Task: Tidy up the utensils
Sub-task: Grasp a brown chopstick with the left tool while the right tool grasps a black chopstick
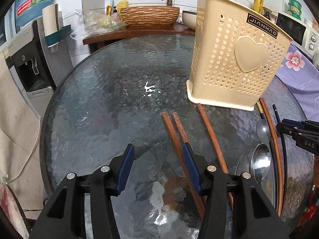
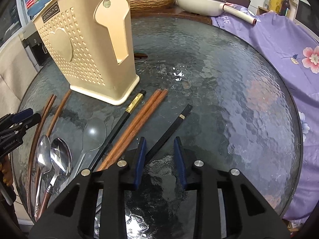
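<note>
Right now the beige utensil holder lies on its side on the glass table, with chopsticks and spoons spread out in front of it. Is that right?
Not quite. The utensil holder stands upright on its base on the glass table; the right wrist view shows this. The chopsticks and spoons do lie spread out in front of it.

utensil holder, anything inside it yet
Nothing shows through the holes of the holder, but its top opening is out of view. Chopsticks and spoons lie on the table.
</note>
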A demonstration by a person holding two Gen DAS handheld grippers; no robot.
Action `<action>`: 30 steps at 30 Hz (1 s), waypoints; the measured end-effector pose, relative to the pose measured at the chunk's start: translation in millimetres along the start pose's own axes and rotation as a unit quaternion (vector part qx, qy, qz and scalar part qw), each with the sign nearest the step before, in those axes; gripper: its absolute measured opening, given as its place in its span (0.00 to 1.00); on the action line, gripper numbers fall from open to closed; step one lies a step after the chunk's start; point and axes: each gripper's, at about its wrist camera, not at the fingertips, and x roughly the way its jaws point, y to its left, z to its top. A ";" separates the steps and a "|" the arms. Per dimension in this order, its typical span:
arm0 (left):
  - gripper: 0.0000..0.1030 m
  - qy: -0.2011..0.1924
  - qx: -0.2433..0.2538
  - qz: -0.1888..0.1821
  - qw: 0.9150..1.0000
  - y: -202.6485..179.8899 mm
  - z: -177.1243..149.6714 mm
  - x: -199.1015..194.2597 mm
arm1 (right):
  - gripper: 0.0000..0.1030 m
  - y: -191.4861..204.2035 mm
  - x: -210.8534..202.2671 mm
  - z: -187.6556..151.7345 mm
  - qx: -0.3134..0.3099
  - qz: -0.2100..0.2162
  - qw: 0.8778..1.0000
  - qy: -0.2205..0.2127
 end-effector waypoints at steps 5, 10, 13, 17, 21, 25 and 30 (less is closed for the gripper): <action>0.48 0.004 0.010 0.005 1.000 -6.0 5.5 3.2 | 0.29 8.0 0.9 -1.3 -0.012 0.001 1.000 0.002; 0.43 0.013 0.023 0.020 0.999 -6.8 4.7 8.7 | 0.28 13.3 1.8 0.0 -0.019 0.000 1.000 0.005; 0.42 0.018 0.021 0.021 0.999 -1.6 5.1 7.8 | 0.27 8.9 2.4 2.6 -0.008 0.004 1.000 0.011; 0.39 0.030 0.024 0.016 0.999 -4.0 16.3 15.6 | 0.27 7.1 7.3 13.2 0.018 0.010 0.999 0.026; 0.39 0.042 0.025 0.017 0.999 -7.8 28.0 24.8 | 0.25 8.9 11.7 23.5 0.031 0.000 0.999 0.035; 0.30 0.043 0.026 0.021 0.999 -13.3 31.0 27.3 | 0.16 9.0 14.8 27.8 0.047 -0.017 0.998 0.035; 0.18 0.041 0.025 0.024 0.999 -20.1 30.4 26.8 | 0.09 -3.4 21.2 36.7 0.075 -0.010 0.996 0.037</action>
